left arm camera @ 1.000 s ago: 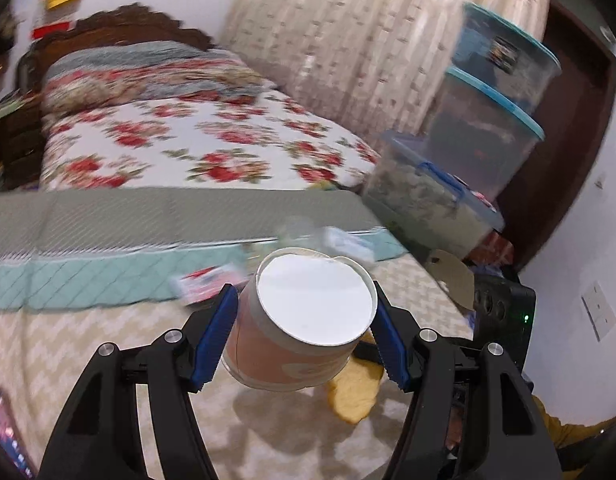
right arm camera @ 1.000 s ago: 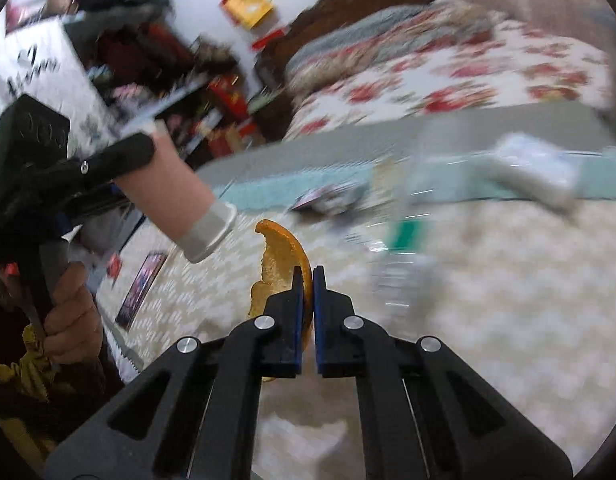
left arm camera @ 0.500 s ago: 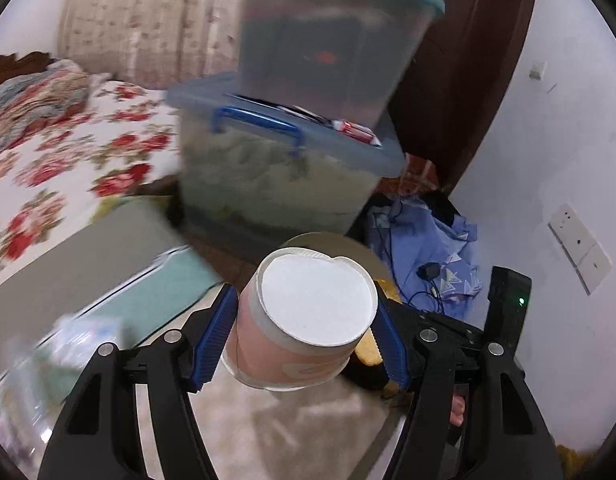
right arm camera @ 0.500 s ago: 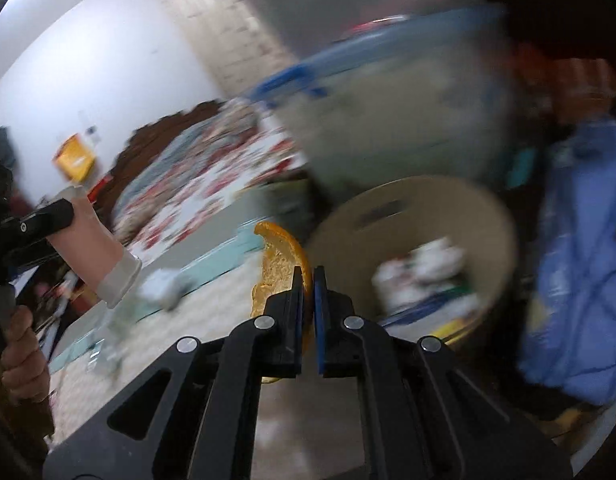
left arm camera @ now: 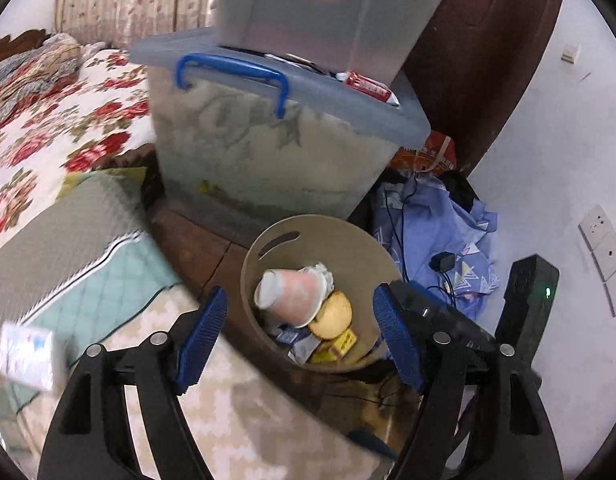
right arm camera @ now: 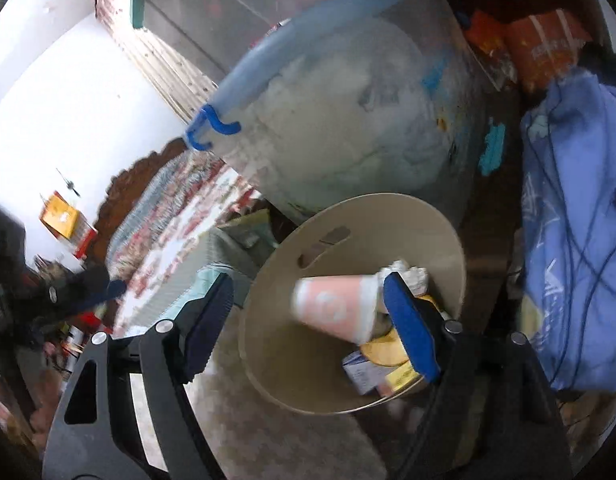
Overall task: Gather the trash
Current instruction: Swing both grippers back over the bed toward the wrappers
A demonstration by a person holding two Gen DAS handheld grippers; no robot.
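A clear plastic storage box with a blue handle point(left arm camera: 244, 136) and a crumpled blue cloth point(left arm camera: 440, 240) are crowding the round beige waste bin point(left arm camera: 252, 276). Both the left gripper point(left arm camera: 300, 340) and right gripper point(right arm camera: 308, 320) are gaping empty, jaws having just been opening. The 1 pink paper cup point(left arm camera: 292, 296) and 1 orange peel point(left arm camera: 332, 314) – clamped before – are lying in the bin.

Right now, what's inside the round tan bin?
A pink paper cup lying on its side, an orange peel, crumpled white paper, a yellow packet and a small carton. Anything underneath them is covered.
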